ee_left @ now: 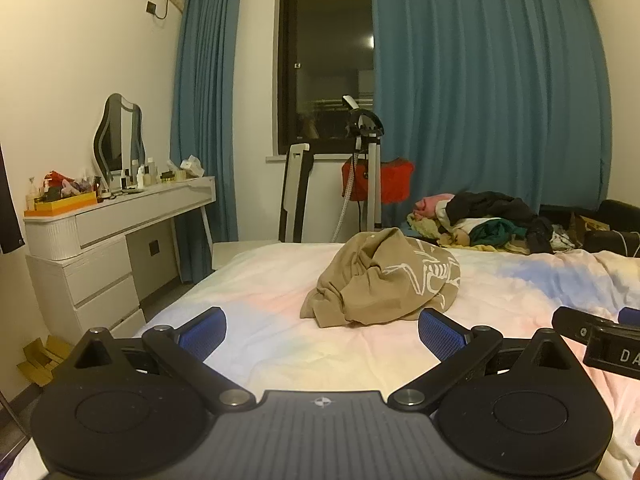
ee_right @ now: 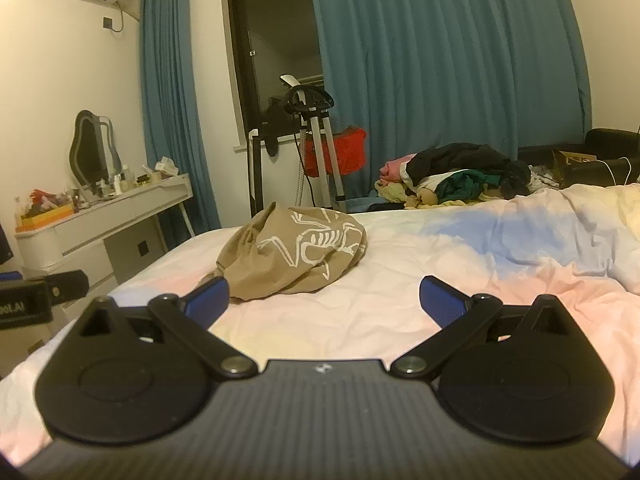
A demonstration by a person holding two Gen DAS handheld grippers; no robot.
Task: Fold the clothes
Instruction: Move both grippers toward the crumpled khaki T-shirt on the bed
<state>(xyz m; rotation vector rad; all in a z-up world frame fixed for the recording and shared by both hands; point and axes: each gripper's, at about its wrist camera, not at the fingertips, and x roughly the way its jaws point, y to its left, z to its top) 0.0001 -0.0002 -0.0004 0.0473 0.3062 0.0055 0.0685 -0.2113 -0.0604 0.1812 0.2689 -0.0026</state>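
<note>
Bed (ee_left: 280,344) carries a crumpled shirt (ee_left: 380,280) just ahead of both spread, empty tongs, left (ee_left: 322,334) and right (ee_right: 324,300); pinch separate edges, avoiding bunched layers.

tan garment (ee_left: 382,278): soft matt cloth | bed sheet (ee_left: 280,344): crumpled cloth | left tongs (ee_left: 322,330): matt plastic, ribbed pads

tan shirt (ee_left: 380,276) with white skeleton print, pastel bedsheet (ee_left: 280,344), teal curtains (ee_left: 488,92)
</note>
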